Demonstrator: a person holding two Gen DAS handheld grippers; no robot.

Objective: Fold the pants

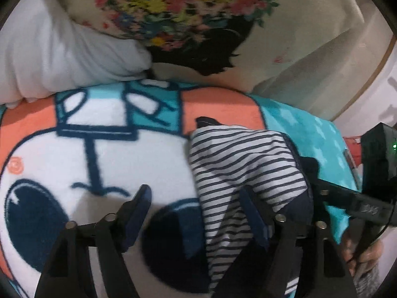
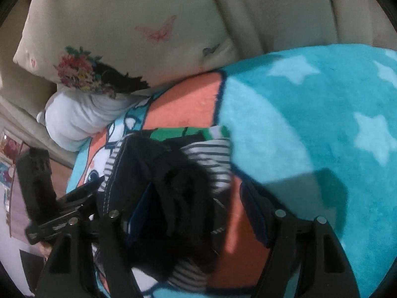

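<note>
The pants (image 1: pixel 238 164) are white with navy stripes and a navy waistband, lying bunched on a cartoon-print blanket (image 1: pixel 99 149). My left gripper (image 1: pixel 196 198) is open just above them; its right finger touches the striped cloth and the left finger is over bare blanket. In the right wrist view the pants (image 2: pixel 173 173) show dark navy folds and a striped part. My right gripper (image 2: pixel 198 198) is open, with dark cloth lying between its fingers. The right gripper's body (image 1: pixel 367 198) shows at the right edge of the left wrist view.
A white pillow (image 1: pixel 62 54) and a floral cushion (image 1: pixel 186 12) lean on a beige sofa back (image 2: pixel 273 12) behind the blanket. The teal star-patterned part of the blanket (image 2: pixel 322 124) spreads to the right. The left gripper's body (image 2: pixel 42 186) shows at far left.
</note>
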